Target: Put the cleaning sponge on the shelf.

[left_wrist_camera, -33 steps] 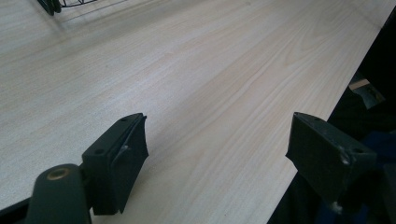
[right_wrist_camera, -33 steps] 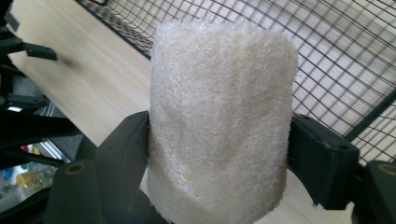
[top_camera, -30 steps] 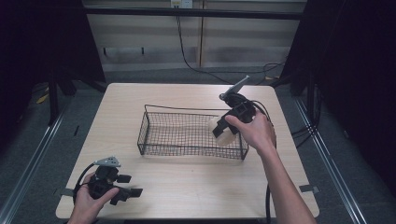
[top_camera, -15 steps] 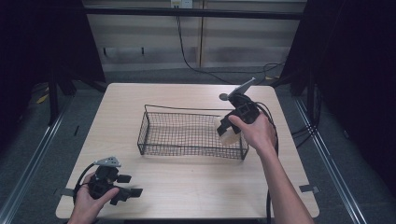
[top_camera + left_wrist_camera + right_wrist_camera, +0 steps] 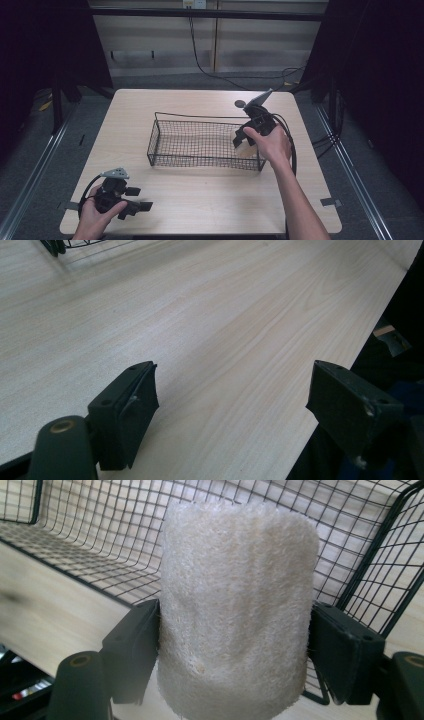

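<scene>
Right gripper (image 5: 232, 645) clamped on the pale loofah sponge (image 5: 235, 605), poised over the wire basket (image 5: 200, 161) at its right end. Best lowered well inside the rim before letting go. Left gripper (image 5: 240, 410) wide open, empty, on the table (image 5: 210, 325).

A pale, fibrous loofah cylinder (image 5: 235, 610) stands upright, pinched at both sides, over the black wire basket (image 5: 90, 555).
</scene>
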The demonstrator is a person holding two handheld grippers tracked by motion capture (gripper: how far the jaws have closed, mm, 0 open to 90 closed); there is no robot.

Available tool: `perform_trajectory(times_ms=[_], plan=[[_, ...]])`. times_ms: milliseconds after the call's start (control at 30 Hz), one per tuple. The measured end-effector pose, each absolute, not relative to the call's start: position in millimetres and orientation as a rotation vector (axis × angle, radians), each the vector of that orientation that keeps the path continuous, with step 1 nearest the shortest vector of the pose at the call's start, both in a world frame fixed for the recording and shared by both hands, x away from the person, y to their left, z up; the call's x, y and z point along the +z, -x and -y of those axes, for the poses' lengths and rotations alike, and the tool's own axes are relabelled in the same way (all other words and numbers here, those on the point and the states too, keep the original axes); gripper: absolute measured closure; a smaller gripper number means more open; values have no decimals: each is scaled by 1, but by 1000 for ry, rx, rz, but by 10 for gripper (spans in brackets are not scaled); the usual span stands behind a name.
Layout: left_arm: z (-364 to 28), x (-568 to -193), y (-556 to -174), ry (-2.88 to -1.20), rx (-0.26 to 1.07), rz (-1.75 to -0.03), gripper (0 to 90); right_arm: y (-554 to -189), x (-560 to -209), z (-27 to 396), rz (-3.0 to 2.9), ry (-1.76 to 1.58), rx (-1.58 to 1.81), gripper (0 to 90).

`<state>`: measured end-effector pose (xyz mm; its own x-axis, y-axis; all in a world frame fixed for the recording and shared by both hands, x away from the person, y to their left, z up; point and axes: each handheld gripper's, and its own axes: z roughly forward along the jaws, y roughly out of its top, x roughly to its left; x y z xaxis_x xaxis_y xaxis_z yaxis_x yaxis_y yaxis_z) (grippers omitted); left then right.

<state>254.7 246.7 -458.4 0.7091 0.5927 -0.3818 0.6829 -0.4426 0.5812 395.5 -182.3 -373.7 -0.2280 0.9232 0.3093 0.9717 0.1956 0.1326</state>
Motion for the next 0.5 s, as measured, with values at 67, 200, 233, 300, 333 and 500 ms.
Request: perform_trajectory(times_ms=[67,200,233,300,333,500], plan=[[-247,-458,-255,-2173,-155,-966,197,-396,-378,184,2282,1861,-450,250],[-247,-458,-255,-2176,-156,-963,197,-396,-383,186,2266,1892,-454,250],[-247,-458,-255,-2176,-152,-964,197,-397,-383,186,2260,1897,-445,250],[-247,-458,-255,-2177,-152,-963,196,-397,-385,186,2261,1914,-437,250],[-247,-458,-255,-2176,-156,-963,197,-398,-386,186,2269,1920,-436,250],[-247,-458,-255,-2174,-151,-966,197,-400,-393,184,2255,1952,-394,250]])
